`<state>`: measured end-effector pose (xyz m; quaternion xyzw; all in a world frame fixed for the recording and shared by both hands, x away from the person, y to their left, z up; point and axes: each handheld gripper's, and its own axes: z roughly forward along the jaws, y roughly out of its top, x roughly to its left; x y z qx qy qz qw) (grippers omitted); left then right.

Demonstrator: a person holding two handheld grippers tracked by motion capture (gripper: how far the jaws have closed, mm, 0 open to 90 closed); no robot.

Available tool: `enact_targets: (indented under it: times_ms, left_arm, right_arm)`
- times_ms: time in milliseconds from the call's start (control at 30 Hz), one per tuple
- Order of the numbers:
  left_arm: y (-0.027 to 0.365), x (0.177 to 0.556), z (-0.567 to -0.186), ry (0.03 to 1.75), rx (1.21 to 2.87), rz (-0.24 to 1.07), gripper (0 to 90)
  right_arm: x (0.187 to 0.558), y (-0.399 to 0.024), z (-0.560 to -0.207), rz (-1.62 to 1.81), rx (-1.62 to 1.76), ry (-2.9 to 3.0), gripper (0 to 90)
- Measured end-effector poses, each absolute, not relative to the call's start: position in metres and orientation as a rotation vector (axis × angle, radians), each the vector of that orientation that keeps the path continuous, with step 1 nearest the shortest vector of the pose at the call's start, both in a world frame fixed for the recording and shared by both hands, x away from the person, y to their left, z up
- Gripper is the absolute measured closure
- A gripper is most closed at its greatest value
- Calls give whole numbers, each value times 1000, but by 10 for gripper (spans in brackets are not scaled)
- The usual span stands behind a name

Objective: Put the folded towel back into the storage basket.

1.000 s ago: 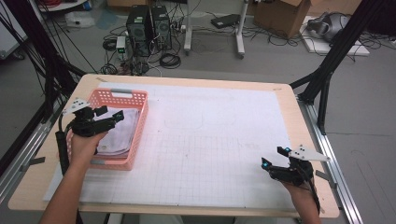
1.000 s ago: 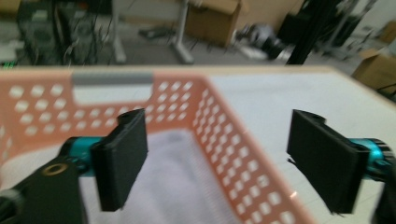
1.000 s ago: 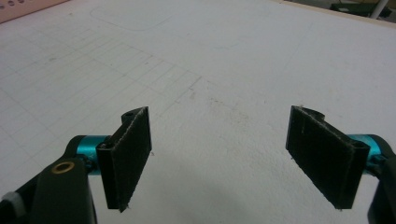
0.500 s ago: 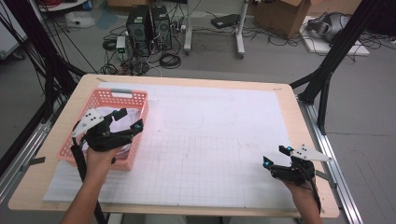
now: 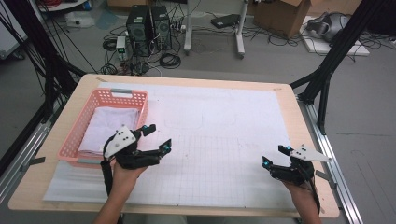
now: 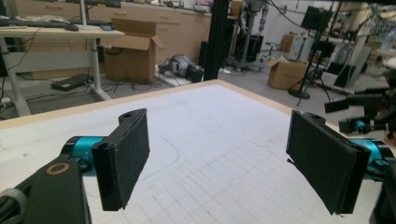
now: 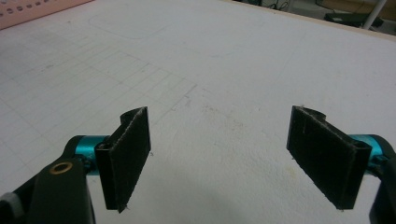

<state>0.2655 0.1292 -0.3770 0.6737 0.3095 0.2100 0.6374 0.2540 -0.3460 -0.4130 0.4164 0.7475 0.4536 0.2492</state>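
Note:
A pink plastic basket (image 5: 83, 122) sits at the table's left side with a folded white cloth (image 5: 112, 122) lying in it. My left gripper (image 5: 158, 137) is open and empty, held just right of the basket's near right corner over the white mat; its own view shows the jaws wide apart (image 6: 217, 161). My right gripper (image 5: 275, 156) is open and empty near the table's front right, low over the mat (image 7: 219, 161). That right gripper (image 6: 355, 114) also appears far off in the left gripper view.
A white gridded mat (image 5: 224, 135) covers most of the wooden table (image 5: 32, 186). A corner of the basket (image 7: 32, 11) shows at the top left of the right gripper view. Black frame legs, computers and cables stand on the floor beyond.
My left gripper has moved right and toward me, from above the basket's cloth to the mat beside the basket, empty. The right gripper has stayed put.

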Motion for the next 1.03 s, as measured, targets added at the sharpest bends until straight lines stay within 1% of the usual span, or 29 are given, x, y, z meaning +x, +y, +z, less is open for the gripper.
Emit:
enact_targets:
  times_ms: [233, 633, 1033]
  left_arm:
    - [111, 265, -391, 686, 1585, 444, 225]
    - [98, 265, -424, 705, 1662, 396, 234]
    - [99, 265, -430, 725, 1663, 386, 232]
  right_arm:
    - [252, -348, -412, 1241, 1134, 2019, 206]
    - [252, -346, -417, 1232, 1142, 2030, 206]
    - [252, -347, -419, 1238, 1146, 2034, 206]
